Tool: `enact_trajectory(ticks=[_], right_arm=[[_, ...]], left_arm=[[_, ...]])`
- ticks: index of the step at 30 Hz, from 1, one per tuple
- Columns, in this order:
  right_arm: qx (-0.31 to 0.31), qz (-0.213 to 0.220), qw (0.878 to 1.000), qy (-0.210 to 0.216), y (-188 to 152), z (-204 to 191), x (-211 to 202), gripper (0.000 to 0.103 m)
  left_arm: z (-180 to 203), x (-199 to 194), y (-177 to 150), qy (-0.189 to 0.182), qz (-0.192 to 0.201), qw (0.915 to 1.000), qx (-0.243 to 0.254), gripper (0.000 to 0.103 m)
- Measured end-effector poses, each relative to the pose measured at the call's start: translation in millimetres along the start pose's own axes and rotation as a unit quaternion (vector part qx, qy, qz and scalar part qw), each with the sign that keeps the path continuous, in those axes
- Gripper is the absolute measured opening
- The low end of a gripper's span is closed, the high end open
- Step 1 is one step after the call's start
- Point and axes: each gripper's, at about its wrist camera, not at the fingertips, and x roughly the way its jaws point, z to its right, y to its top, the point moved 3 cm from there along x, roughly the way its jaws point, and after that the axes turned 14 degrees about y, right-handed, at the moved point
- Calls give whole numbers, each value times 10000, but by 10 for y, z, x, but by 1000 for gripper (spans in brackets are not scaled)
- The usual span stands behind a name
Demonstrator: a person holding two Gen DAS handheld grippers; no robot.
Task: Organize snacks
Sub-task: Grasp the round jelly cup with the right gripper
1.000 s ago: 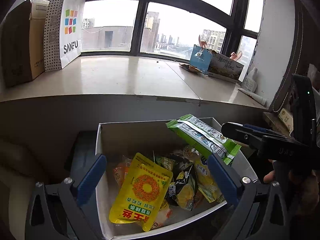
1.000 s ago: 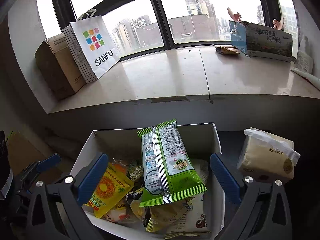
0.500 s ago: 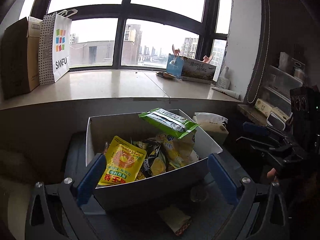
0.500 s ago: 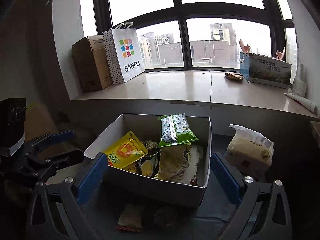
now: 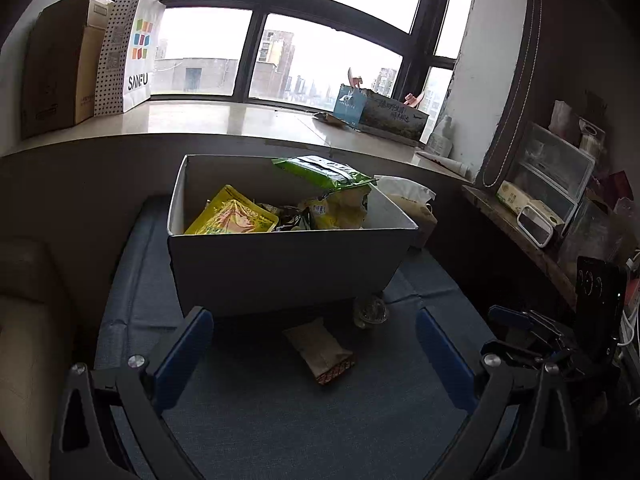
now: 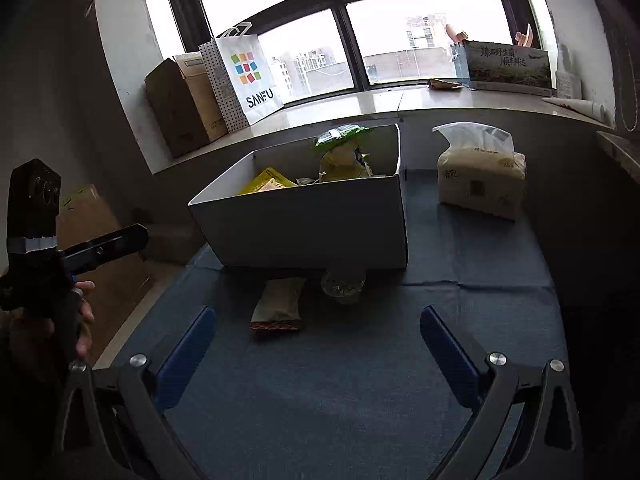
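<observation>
A white cardboard box [image 5: 288,268] [image 6: 312,232] stands on the blue mat and holds several snack packs, with a yellow pack [image 5: 232,216] and a green pack [image 5: 324,170] [image 6: 340,134] on top. A tan snack bar [image 5: 320,348] [image 6: 278,306] and a small clear round snack [image 5: 370,312] [image 6: 344,284] lie on the mat in front of the box. My left gripper [image 5: 316,356] is open and empty, well short of the box. My right gripper [image 6: 316,348] is open and empty, also back from the box.
A tissue pack [image 6: 480,172] [image 5: 412,200] stands right of the box. The windowsill behind carries a SANFU bag [image 6: 244,76], cardboard cartons [image 6: 180,104] and a printed box [image 6: 508,64]. A cluttered shelf [image 5: 552,200] is at the right. The blue mat [image 6: 340,400] spreads below both grippers.
Both grippers have pulled back and lower from over the box, empty. The green pack now rests on the snacks inside. The bar and clear snack on the mat have come into view.
</observation>
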Motion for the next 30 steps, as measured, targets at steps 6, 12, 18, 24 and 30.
enact_trajectory(ticks=[6,12,18,24,30], right_arm=[[227,-222,9993,-184,-228,173,82,103],[347,-577,9968,-439,-258,333,347,103],[-296,-874,9935,-671,-127,215,823,103],[27,-1000,9931,-612,105,404,1275,103],[203,-1148,9923,-415,137,530,1425,47]], left_arm=[[15,36,-168,47,-228,9997,6,103],[-33,25,-222,164,-298,9994,-29,103],[-126,74,-285,187,-430,9988,-145,103],[-146,96,-351,171,-546,9983,-137,103],[-135,184,-422,100,-696,9974,-121,103]])
